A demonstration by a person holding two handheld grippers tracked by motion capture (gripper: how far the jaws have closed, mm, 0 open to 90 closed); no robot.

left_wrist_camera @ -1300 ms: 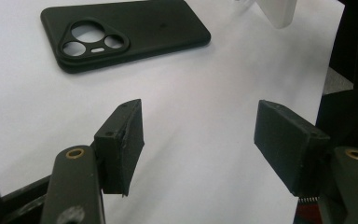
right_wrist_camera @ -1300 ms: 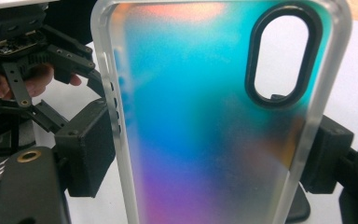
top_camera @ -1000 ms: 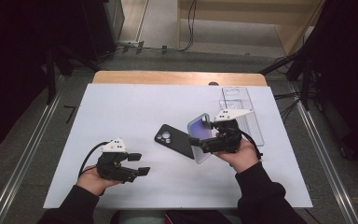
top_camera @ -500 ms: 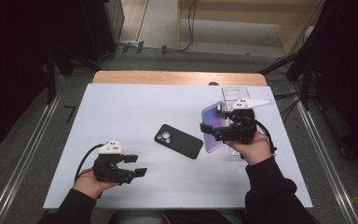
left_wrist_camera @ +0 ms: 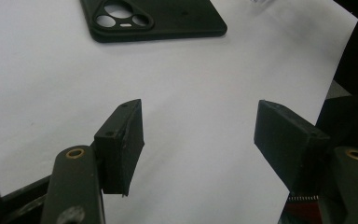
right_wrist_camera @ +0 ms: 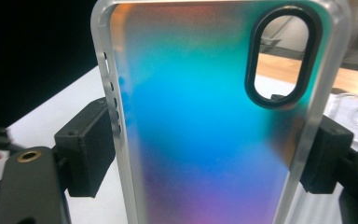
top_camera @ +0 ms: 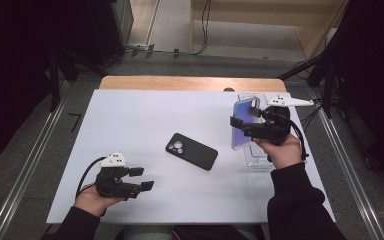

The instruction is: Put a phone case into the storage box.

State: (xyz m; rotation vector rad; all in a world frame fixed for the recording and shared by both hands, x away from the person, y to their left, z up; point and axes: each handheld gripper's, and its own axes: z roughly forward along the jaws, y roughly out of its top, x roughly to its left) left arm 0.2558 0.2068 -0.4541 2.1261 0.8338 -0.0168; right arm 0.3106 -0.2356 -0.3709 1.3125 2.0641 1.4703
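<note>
From the high view, the right gripper [top_camera: 237, 121] holds a shiny phone case [top_camera: 244, 123] up above the tabletop [top_camera: 130, 115], right side. A black phone [top_camera: 191, 151] lies flat in the middle.

In the left gripper view, the jaws are spread with nothing between them.

In the right gripper view, the jaws pinch the case's two sides.

White table [top_camera: 130, 120], black phone [top_camera: 191, 151], clear case [top_camera: 258, 159]

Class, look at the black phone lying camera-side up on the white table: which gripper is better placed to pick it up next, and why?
Probably the left. The left gripper is open with nothing between its jaws, and the black phone lies ahead of them. The right gripper is shut on the iridescent translucent phone case, so it is occupied.
</note>
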